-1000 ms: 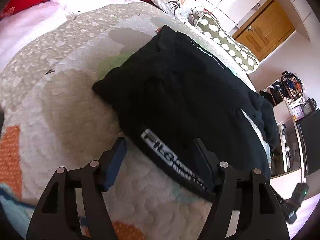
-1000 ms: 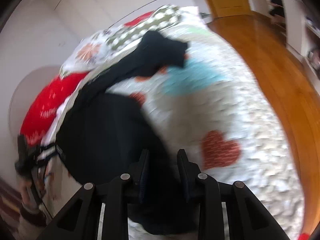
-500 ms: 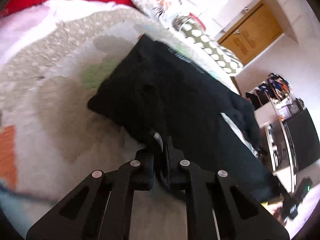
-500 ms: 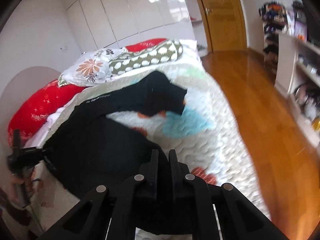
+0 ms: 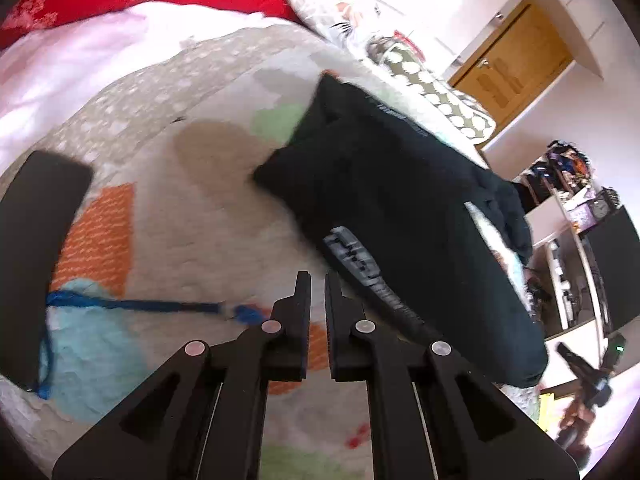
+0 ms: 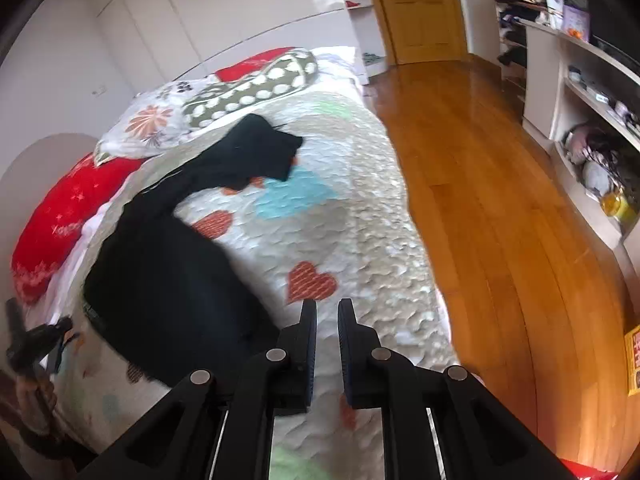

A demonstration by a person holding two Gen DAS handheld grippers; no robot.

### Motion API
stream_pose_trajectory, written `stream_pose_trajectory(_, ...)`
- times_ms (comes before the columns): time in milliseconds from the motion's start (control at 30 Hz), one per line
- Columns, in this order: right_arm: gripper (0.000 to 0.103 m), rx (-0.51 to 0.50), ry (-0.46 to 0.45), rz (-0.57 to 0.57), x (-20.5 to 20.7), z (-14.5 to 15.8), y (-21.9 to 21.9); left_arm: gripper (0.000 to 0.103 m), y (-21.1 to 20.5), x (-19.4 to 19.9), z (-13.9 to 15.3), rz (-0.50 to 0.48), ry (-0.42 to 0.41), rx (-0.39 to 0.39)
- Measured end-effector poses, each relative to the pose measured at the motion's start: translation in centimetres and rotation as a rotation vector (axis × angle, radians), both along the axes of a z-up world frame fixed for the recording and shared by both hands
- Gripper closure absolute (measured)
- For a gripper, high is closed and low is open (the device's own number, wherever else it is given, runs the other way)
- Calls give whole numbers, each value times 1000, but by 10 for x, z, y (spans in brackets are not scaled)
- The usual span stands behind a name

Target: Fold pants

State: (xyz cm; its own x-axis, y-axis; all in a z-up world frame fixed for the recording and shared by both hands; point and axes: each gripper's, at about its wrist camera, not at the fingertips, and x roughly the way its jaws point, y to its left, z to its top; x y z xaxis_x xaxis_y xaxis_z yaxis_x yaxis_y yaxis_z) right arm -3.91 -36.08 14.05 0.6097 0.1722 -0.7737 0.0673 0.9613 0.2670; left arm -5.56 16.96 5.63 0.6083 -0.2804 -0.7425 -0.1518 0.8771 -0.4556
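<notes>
The black pants (image 5: pixel 404 208) lie spread on the quilt (image 5: pixel 192 216) of the bed, waistband end nearest the claws and one leg trailing off toward the pillows (image 6: pixel 248 92). The left claw (image 5: pixel 318 296) is closed with only a thin slit between its jaws and nothing in them, hanging over bare quilt just beside the lettered waistband (image 5: pixel 360 264). The right claw (image 6: pixel 327 322) is likewise closed on nothing, over the quilt near a red heart (image 6: pixel 310 282), pants to its left.
</notes>
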Motion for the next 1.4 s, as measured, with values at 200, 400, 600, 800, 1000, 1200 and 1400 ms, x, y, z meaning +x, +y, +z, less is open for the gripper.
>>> stream_pose_trajectory(200,93,30,78,91,25,-37,39,38,-19,21,0,-16,3,-4)
stream_pose_trajectory(400,93,-7,4,278,-3,-32,93,37,-23,41,-12,-14,40,-10)
stream_pose_trajectory(600,91,69,21,226,2,-39,77,35,-29,53,-24,-16,64,-9)
stream_pose_trajectory(800,67,158,34,273,7,-46,95,25,-29,60,-26,-13,51,-55)
stream_pose_trajectory(1000,77,109,-12,227,9,-46,99,30,-29,70,-28,3,57,-62)
stream_pose_trajectory(1200,81,20,-111,110,14,-15,66,87,-29,72,-31,-4,59,-67)
stream_pose_trajectory(1400,94,-75,-116,-50,54,-14,34,92,-31,68,-27,-21,36,-45)
